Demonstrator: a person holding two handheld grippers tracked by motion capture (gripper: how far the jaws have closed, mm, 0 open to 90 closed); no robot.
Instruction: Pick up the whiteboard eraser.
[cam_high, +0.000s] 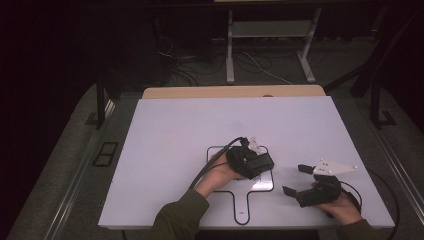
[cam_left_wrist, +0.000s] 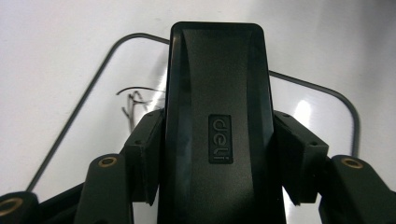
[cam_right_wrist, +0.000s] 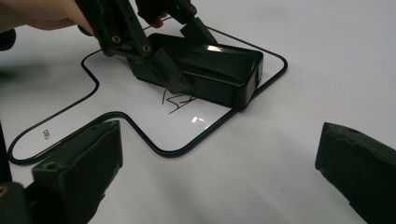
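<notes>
On the white desk (cam_high: 175, 130) lies a small whiteboard with a black outline and a short handle tab (cam_high: 243, 199), and on its writing surface sits a black block-shaped eraser (cam_right_wrist: 219, 70) stamped with the brand word "deli". The left gripper (cam_high: 250, 159) reaches over the board from the person's side and pinches this eraser across its width: in the left gripper view the two black jaws press flat against the long sides of the eraser (cam_left_wrist: 217, 116), one on each side, with the eraser's rounded far end pointing away from the camera. In the right gripper view the eraser rests flat on the board near its far rounded corner, the jaws clamping its near end, and the person's left hand (cam_right_wrist: 32, 14) shows at the upper left behind the gripper. Just beside the eraser, on the bare part of the board, is a small scribble of dark marker lines (cam_right_wrist: 180, 100); the same scribble (cam_left_wrist: 133, 100) appears to the left of the eraser in the left gripper view. The right gripper (cam_high: 299, 181) is off the board, to its right near the desk's front edge, held low over the surface with its jaws spread wide apart and nothing between them; a grey three-cornered plate (cam_high: 334, 167) sits on top of it.
</notes>
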